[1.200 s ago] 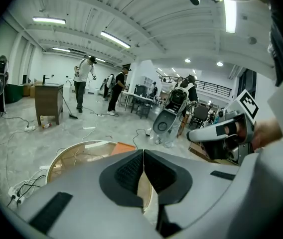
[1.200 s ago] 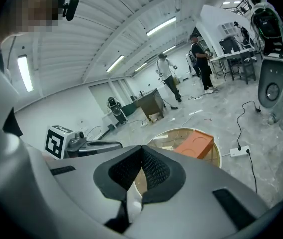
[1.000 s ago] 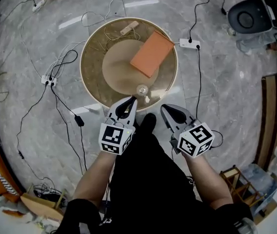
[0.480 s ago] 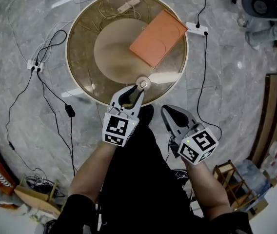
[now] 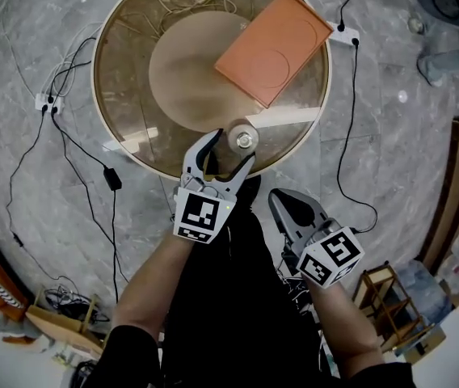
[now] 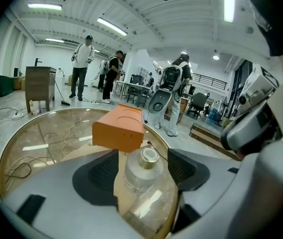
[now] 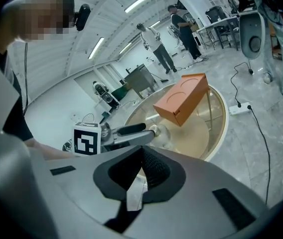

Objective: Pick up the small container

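- The left claw [image 5: 231, 148] is reaching over the near edge of the round glass counter [image 5: 124, 71], and its jaws are spreading open.
- The small container [image 6: 142, 169], a clear jar with a metallic cap, is standing upright between those jaws, with a narrow gap showing on each side.
- An orange box [image 5: 274, 48] is lying on the counter beyond the left claw's tips, slightly to the right.
- The right claw [image 5: 284, 202] is hanging off the counter, right of and behind the left one, with its jaws pressed together.

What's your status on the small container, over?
Left gripper jaws opening around small clear metal-capped jar, untouched. Right gripper shut, idle. Orange cardboard box behind, clear.
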